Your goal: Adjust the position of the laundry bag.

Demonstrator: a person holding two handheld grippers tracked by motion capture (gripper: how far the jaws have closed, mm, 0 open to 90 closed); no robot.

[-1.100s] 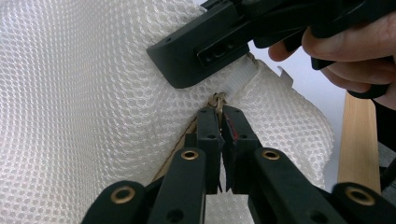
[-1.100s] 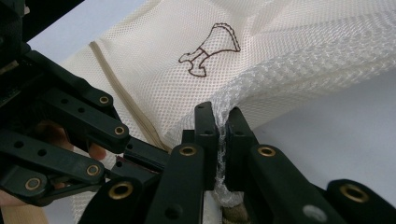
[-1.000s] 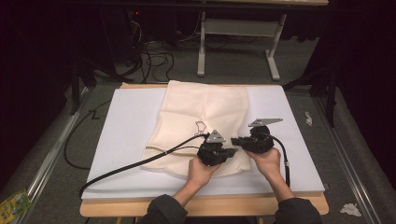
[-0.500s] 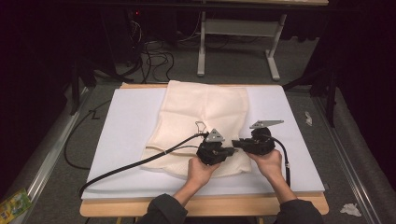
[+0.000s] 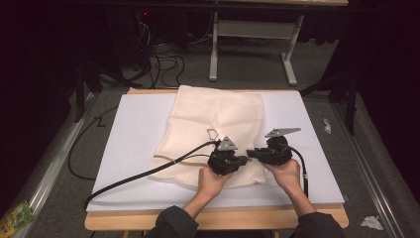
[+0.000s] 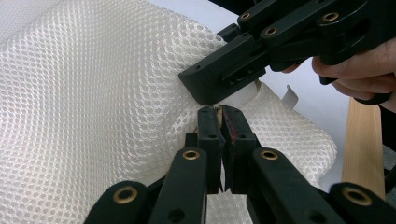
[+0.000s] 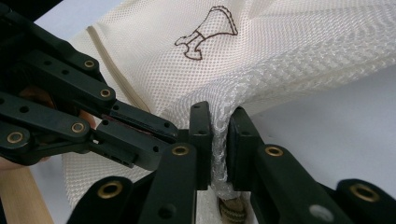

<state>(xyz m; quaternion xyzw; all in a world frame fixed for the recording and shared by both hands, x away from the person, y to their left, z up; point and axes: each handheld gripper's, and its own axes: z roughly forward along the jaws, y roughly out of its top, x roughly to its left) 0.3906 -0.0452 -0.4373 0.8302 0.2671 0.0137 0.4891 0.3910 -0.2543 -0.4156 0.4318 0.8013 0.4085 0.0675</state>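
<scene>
Near the table's (image 5: pixel 148 198) front edge: mesh bag (image 5: pixel 218 119) pinched by both. Left gripper (image 6: pixel 219 112) clamped tight, seemingly on its zipper; right gripper (image 7: pixel 219 116) just re-closing on bunched mesh — grip reset, ready to pull.

Wooden table under a white sheet, with one mesh bag on it

I see the table (image 5: pixel 218 218) showing its bare wood along the near edge and a strip at the far edge, the white sheet (image 5: pixel 133 144) covering nearly all of its top; the cream mesh bag (image 5: pixel 213 114) lies flat on the sheet, slightly right of centre, reaching from the far edge towards the near one, with a black cable (image 5: pixel 143 173) trailing over the sheet's near left.
</scene>
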